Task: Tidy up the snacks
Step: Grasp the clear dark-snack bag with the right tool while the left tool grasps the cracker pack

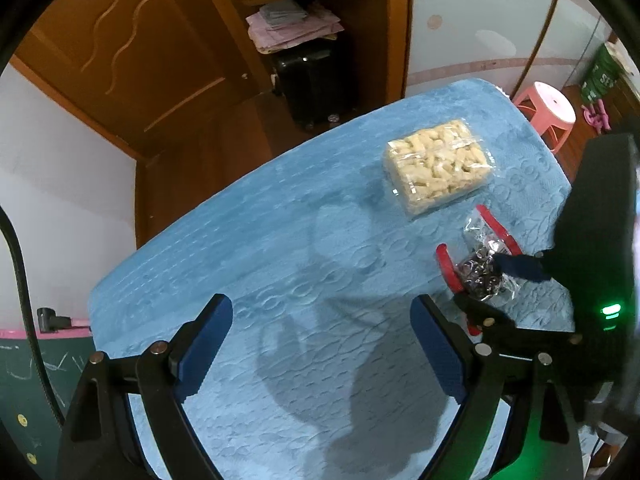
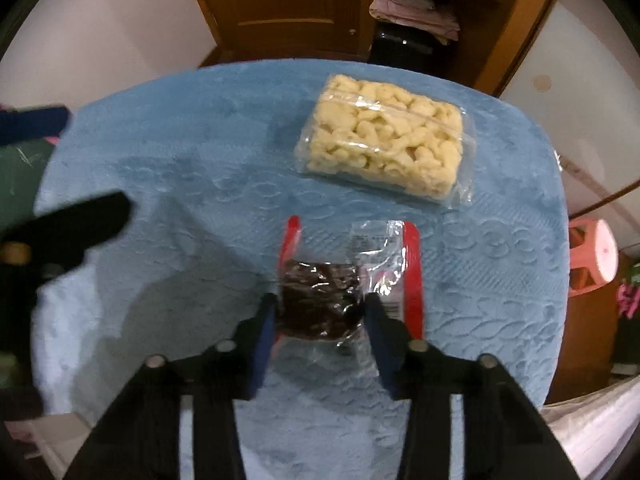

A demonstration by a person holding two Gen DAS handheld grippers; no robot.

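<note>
A clear bag of pale yellow puffed snacks [image 1: 438, 166] lies on the blue cloth-covered table [image 1: 280, 240]; it also shows in the right wrist view [image 2: 384, 138]. A small clear packet with red edges and dark snacks [image 2: 320, 300] sits between the fingers of my right gripper [image 2: 320, 312], which is shut on it just above the cloth. The packet [image 1: 480, 268] and the right gripper also show in the left wrist view at right. My left gripper [image 1: 320, 320] is open and empty above the bare cloth, left of the packet.
A pink plastic stool [image 1: 546, 110] stands beyond the table's far right edge. A wooden door [image 1: 132, 48], a shelf with folded papers [image 1: 296, 28] and a black suitcase [image 1: 316, 84] are behind the table. A green chalkboard [image 1: 32, 380] is at left.
</note>
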